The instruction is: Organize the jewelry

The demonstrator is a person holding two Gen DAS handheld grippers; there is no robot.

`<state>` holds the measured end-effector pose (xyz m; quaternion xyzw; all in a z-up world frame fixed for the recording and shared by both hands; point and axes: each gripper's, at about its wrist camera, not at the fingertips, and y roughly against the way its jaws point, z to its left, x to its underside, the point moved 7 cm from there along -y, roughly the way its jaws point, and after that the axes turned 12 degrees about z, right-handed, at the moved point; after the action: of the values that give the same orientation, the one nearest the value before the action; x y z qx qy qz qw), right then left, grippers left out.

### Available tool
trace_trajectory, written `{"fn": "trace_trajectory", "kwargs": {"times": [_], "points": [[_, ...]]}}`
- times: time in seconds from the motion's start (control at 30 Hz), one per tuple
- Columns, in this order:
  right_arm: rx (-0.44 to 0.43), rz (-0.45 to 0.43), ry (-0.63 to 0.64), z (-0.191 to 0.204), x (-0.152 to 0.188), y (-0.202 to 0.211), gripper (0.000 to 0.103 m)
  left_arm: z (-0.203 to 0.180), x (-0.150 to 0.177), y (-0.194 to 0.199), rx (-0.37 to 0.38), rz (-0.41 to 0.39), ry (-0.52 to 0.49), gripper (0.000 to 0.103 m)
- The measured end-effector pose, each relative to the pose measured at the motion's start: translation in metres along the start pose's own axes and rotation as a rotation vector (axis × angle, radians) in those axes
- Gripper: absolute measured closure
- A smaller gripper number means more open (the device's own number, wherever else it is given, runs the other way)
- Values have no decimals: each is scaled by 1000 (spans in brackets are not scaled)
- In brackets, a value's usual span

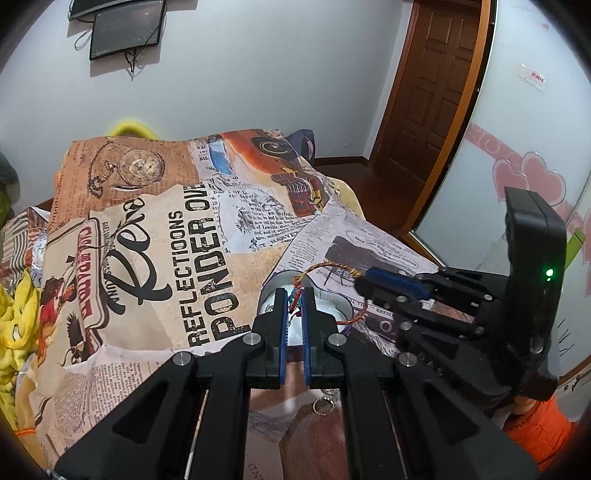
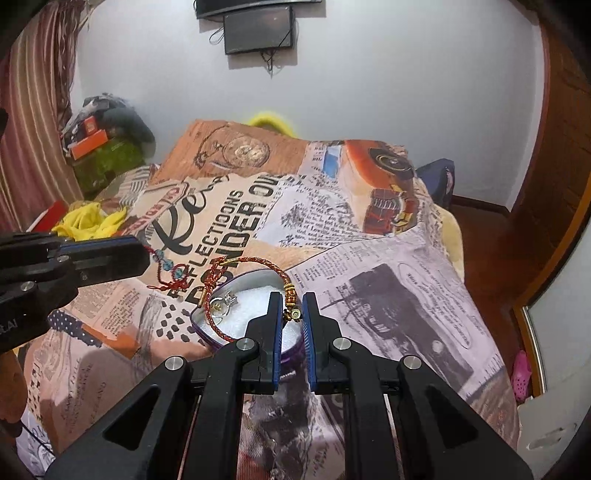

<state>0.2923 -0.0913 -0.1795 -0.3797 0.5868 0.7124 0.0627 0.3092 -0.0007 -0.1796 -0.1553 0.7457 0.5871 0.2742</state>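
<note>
Holding one red-and-gold cord bracelet (image 2: 255, 295) between both grippers, directly over the open tin (image 2: 207, 317). Right gripper (image 2: 293, 314) clenched on the beaded, gold-capped end of the loop, just at the tin's near rim. Left gripper (image 2: 142, 253) clenched on the tasselled cord end with the turquoise beads (image 2: 168, 264), reaching in from the left and slightly farther off, beyond the tin's rim. Stretched that way, long axis of the bracelet running left to right across the tin, loop sagging toward the white lining (image 2: 255, 306). Nearer to the drop point: the right gripper, almost above the lining, so probably a lowering and releasing there first, then bringing the tassel end in over the rim. Already lying inside, a small silver piece with a stone (image 2: 223, 302), under the loop; likely to snag or be buried. Past the tin, only the bed's newspaper-print blanket (image 2: 369, 258), with nothing standing in the way. Farther back, yellow cloth (image 2: 92, 221) at the left, a dark wall screen (image 2: 258, 29), and a brown wooden door (image 1: 432, 96) at the right.
</note>
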Motion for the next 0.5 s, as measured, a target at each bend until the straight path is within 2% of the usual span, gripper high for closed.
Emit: {"fn": "trace_trajectory", "kwargs": {"times": [0.2, 0.5], "points": [[-10, 27, 29, 4, -3, -14, 94, 3, -3, -17, 10, 22, 1, 98], [-43, 71, 37, 5, -3, -28, 94, 5, -3, -50, 44, 96, 16, 98]]}}
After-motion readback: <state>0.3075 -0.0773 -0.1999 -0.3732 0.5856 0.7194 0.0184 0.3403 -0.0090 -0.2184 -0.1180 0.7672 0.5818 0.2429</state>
